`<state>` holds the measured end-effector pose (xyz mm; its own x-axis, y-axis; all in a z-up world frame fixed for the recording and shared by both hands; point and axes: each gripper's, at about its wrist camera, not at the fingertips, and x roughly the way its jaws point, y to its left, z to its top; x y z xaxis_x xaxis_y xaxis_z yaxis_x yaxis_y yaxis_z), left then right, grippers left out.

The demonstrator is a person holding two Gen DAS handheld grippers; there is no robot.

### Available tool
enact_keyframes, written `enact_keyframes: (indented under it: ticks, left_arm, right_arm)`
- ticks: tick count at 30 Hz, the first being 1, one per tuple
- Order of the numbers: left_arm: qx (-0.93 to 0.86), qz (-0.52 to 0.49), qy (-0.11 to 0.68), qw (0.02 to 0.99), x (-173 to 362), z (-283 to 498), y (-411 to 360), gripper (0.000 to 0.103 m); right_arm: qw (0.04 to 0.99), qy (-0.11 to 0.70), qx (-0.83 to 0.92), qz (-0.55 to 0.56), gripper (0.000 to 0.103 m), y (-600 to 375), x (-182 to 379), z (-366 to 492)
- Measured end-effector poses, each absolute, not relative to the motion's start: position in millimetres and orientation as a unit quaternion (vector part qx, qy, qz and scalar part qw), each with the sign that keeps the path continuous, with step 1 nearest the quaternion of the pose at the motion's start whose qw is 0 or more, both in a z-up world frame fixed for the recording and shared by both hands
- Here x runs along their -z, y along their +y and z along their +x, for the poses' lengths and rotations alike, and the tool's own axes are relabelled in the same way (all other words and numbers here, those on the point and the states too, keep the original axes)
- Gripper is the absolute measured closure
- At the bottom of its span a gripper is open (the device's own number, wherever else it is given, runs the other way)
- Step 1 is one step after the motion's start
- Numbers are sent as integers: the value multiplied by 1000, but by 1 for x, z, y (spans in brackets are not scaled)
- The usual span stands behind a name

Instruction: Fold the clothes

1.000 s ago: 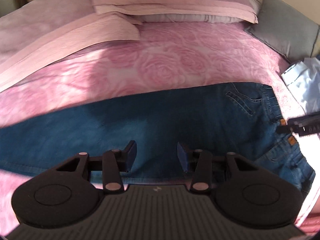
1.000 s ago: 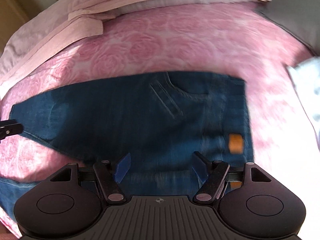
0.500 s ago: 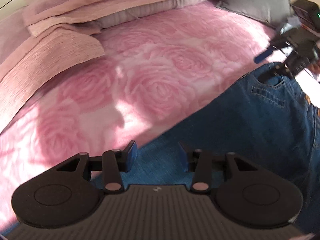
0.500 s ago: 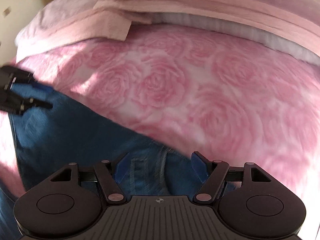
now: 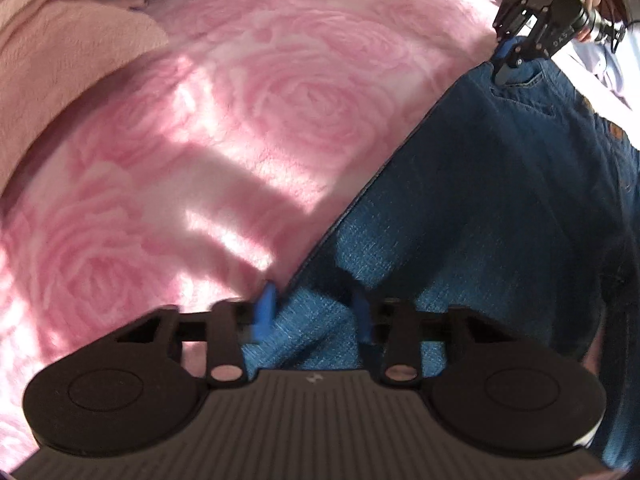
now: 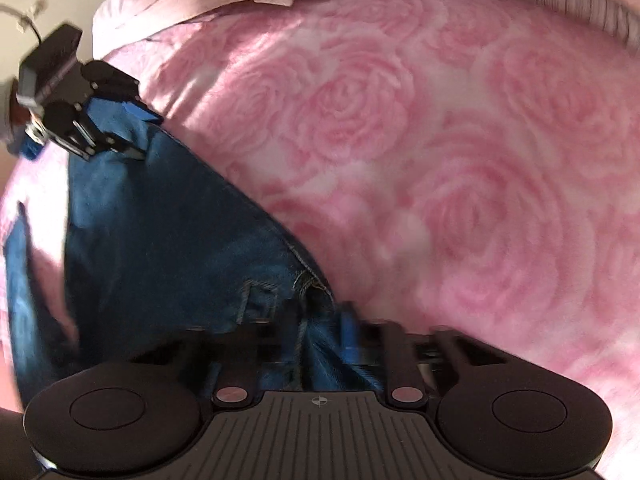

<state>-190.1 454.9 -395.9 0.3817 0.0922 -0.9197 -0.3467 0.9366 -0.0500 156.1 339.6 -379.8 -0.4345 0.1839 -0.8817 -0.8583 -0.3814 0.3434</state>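
Denim fills the near ground of both wrist views: a pair of blue jeans (image 5: 500,208) lies spread flat on a pink rose-patterned bedspread (image 5: 248,92), its long far edge running diagonally across each picture.

From the left wrist, the left gripper (image 5: 314,312) points steeply down at that far edge. Its jaws are closing, and a raised fold of denim sits between the two blue fingers (image 5: 266,308), bunched up just ahead of the black body. To the left of the claw the bedspread lies bare, crossed by bands of sunlight; to its right the jeans stretch away toward the upper right, where a back pocket and a small tan patch (image 5: 614,132) show. At that far end the right gripper (image 5: 508,60) is seen from outside, its tips down on the top edge of the denim near the pocket. A pale pink blanket (image 5: 60,52) lies beyond the claw to the upper left.

From the right wrist, the right gripper (image 6: 320,332) also tilts down at the jeans' edge, here by a belt loop (image 6: 256,300) and a seam. Its jaws are closing too, blurred, with the waistband cloth gathered between them. Bedspread fills everything to the right of this claw. Far off to its upper left, the left gripper (image 6: 132,128) sits on the other end of the jeans, blue fabric pinched up at its tips.
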Motion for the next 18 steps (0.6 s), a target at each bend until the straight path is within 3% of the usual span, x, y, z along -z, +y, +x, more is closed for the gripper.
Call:
enact_keyframes:
  ticks: [2, 6, 14, 18]
  left_arm:
    - [-148, -85, 539, 825, 392, -192, 444, 98]
    - [-187, -39, 518, 834, 372, -202, 414, 101]
    - [-297, -86, 420, 853, 280, -261, 303, 100]
    - [-335, -140, 394, 844, 247, -292, 214, 100]
  right_arm:
    - [372, 402, -735, -399, 97, 330, 371, 149]
    - [410, 338, -742, -409, 100, 305, 349, 130]
    - [496, 162, -741, -422, 102, 186, 265, 66]
    - [508, 136, -734, -429, 102, 106, 235, 30]
